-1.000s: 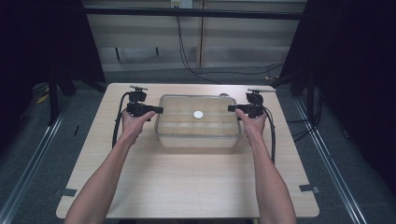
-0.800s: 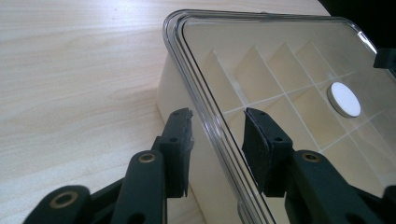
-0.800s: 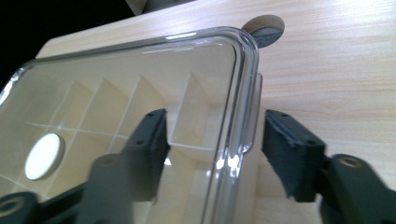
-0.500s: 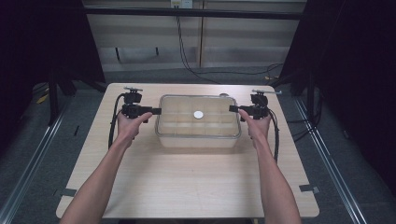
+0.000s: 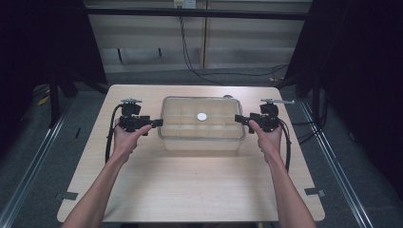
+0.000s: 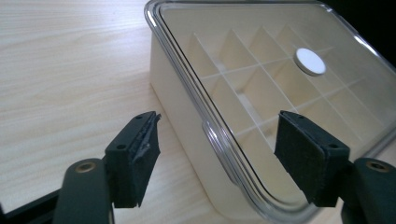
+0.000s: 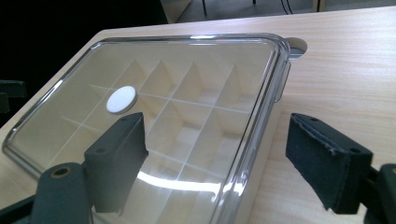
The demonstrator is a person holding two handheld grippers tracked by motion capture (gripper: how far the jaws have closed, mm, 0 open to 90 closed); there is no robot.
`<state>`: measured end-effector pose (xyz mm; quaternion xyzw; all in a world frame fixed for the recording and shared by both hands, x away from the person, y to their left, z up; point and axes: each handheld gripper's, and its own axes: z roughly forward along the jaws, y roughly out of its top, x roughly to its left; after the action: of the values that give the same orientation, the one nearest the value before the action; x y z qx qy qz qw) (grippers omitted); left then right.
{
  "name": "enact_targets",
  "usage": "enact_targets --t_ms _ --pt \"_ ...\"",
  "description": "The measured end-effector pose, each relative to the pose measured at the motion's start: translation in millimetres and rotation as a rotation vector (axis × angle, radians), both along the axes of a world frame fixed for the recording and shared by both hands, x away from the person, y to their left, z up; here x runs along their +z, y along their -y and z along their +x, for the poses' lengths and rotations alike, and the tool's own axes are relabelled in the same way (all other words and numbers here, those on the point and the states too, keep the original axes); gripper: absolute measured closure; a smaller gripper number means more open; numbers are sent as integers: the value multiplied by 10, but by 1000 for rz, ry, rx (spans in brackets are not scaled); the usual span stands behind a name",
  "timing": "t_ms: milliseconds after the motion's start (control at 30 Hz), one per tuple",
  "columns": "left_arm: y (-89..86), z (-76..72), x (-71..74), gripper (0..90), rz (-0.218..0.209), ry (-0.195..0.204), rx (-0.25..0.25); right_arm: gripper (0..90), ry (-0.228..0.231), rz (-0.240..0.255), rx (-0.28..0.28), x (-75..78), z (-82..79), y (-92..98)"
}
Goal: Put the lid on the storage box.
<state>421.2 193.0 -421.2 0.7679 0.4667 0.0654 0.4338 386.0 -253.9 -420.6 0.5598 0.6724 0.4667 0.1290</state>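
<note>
Box: a clear-lidded compartment box (image 5: 202, 124) stands on the desk (image 5: 190, 185), nearer the far edge than the near one, about midway between the left and right edges.
Lid: the transparent lid (image 6: 280, 93) lies closed and flat on the box; a grid of dividers shows through it.
Disc: a small white round disc (image 5: 202, 116) sits at the middle of the lid.
Tab: at the box's far right corner a small rounded tab (image 7: 295, 45) sticks out beyond the lid's rim.
Left gripper: the left gripper (image 5: 157, 123) is level with the box's left end, jaws pointing at it; they have just been opening and now stand spread, straddling the lid's edge without pressing on it (image 6: 217, 151).
Right gripper: the right gripper (image 5: 240, 118) is at the box's right end, jaws pointing inward; they too have just been opening and stand wide, one over the lid, one beside the box wall, neither pad on it (image 7: 212, 161).
Hands: each gripper is held in a hand, forearms coming in from the near edge.
</note>
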Motion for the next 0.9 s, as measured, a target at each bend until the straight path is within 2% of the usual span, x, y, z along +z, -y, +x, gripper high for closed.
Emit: enact_targets --t_ms 100,167,233,300,367,433,500,567,600,667,800,900 --pt "-32 -77 52 315 25 24 -18 211 15 -5 12 33 -122 22" --pt "-83 -149 83 309 6 39 -17 229 35 12 16 59 -216 38" --pt "-126 -233 93 310 12 57 -16 233 66 26 6 80 -324 55" --pt "-166 -299 87 309 25 62 -18 231 83 64 14 106 -428 69" --pt "-202 -359 84 301 21 58 -13 240 96 56 15 127 -518 76" --pt "-218 -444 84 298 23 70 -16 247 93 50 17 126 -598 77" --pt "-232 -526 74 299 1 73 -20 265 85 38 19 105 -717 77" --pt "-240 -607 62 283 18 81 -26 265 48 43 25 71 -808 68" --pt "-245 -651 54 276 20 83 -23 265 34 64 40 46 -875 64" --pt "-280 -754 23 275 4 91 -16 265 29 41 39 25 -995 58" --pt "-335 -917 -36 269 31 86 -29 268 37 42 31 -11 -1234 126" --pt "-422 -1056 -57 261 51 92 -69 284 31 11 49 -41 -1393 158"
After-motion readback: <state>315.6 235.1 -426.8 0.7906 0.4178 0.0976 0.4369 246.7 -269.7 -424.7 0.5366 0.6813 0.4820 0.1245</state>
